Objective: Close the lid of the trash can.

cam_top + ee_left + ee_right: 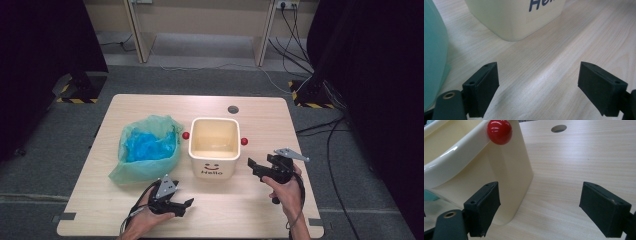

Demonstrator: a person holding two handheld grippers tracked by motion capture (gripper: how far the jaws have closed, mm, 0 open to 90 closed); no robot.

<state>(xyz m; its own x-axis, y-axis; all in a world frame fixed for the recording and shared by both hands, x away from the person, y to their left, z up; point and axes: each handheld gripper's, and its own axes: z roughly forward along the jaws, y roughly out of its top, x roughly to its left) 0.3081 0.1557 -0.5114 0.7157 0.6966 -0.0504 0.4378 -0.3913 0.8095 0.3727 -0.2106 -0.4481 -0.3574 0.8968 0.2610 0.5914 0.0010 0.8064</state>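
A cream square bin with a smiley face, the word "Hello" and a red knob on each side stands mid-table. Left of it lies a green plastic bag with blue material inside. My left gripper is open near the front edge, below the bag and bin; its view shows the bin's lower corner ahead and the bag's edge at left. My right gripper is open just right of the bin; the bin's wall and a red knob sit before its left jaw.
The light wooden table has a round cable hole behind the bin. Bare wood lies between each gripper's jaws. Beyond the table are grey carpet, cables, black stands and desk legs.
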